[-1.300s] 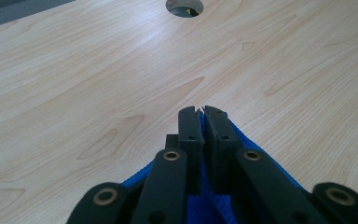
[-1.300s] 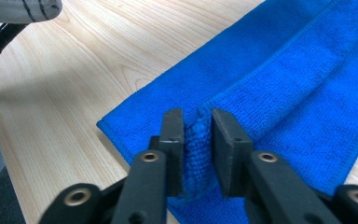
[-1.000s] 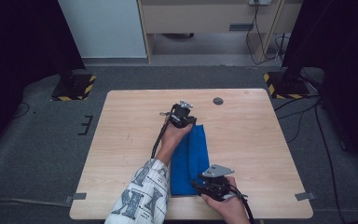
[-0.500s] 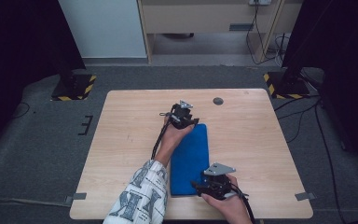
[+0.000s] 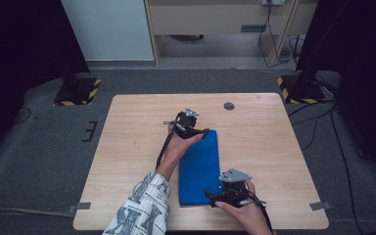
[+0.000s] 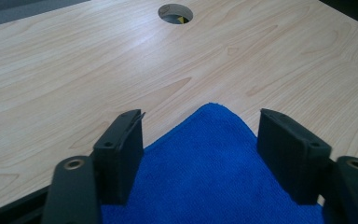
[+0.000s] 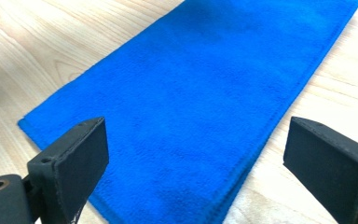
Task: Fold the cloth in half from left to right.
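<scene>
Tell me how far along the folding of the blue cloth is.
Done: the blue cloth lies flat on the table as a narrow strip, a doubled edge showing in the right gripper view. In hand: the jaws of the left gripper at the far corner and the right gripper at the near end have just been opening and stand clear of the cloth. Left: probably another fold across its length.

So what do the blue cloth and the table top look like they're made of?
The blue cloth looks like microfibre or terry: a matte, fuzzy nap with a stitched hem along its edge, lying limp and flat in a fold. The table top looks like pale wood-grain laminate or veneer: printed-looking grain, smooth, with a soft sheen. Which of the two cannot be told.
</scene>
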`<state>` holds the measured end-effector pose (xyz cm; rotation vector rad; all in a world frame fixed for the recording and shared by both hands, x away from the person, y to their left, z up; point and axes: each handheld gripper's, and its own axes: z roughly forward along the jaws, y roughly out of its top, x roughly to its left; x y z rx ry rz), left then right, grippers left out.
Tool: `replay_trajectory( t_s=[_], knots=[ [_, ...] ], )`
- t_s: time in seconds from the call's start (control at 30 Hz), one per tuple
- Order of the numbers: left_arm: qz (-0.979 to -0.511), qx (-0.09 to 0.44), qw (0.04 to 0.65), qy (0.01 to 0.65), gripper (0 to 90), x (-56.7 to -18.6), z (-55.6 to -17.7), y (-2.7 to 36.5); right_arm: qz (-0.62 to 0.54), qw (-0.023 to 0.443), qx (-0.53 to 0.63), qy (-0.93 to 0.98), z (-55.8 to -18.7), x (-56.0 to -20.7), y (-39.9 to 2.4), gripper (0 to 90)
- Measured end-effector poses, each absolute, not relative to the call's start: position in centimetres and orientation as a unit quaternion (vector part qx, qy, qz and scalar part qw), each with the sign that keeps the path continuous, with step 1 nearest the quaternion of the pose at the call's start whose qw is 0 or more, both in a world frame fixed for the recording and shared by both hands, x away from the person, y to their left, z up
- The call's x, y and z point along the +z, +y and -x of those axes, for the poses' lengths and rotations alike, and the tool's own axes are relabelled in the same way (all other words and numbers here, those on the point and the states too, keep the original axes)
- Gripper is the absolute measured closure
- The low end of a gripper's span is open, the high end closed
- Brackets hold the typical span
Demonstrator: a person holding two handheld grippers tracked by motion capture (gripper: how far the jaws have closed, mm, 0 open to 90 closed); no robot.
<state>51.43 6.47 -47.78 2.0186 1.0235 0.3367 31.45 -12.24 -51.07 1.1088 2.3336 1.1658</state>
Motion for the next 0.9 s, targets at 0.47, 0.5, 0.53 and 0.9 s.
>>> replay_trajectory(
  t_s=[0.47, 0.5, 0.53, 0.9],
  knots=[
    [-0.815, 0.136, 0.398, 0.398, 15.2, -47.5, -49.3, 8.6, -0.38, 0.169, 0.4, 0.817, -32.4, -51.0, -12.3, 10.7],
    [-0.816, 0.135, 0.397, 0.398, 15.1, -47.5, -49.0, 8.7, -0.379, 0.169, 0.4, 0.817, -32.5, -50.9, -12.3, 11.3],
    [-0.818, 0.134, 0.395, 0.395, 15.0, -47.5, -48.8, 8.8, -0.379, 0.171, 0.401, 0.816, -32.6, -50.9, -12.3, 11.5],
    [-0.832, 0.132, 0.377, 0.385, 12.3, -47.4, -47.9, 9.9, -0.383, 0.163, 0.398, 0.817, -34.8, -50.2, -12.5, 19.8]
  ],
)
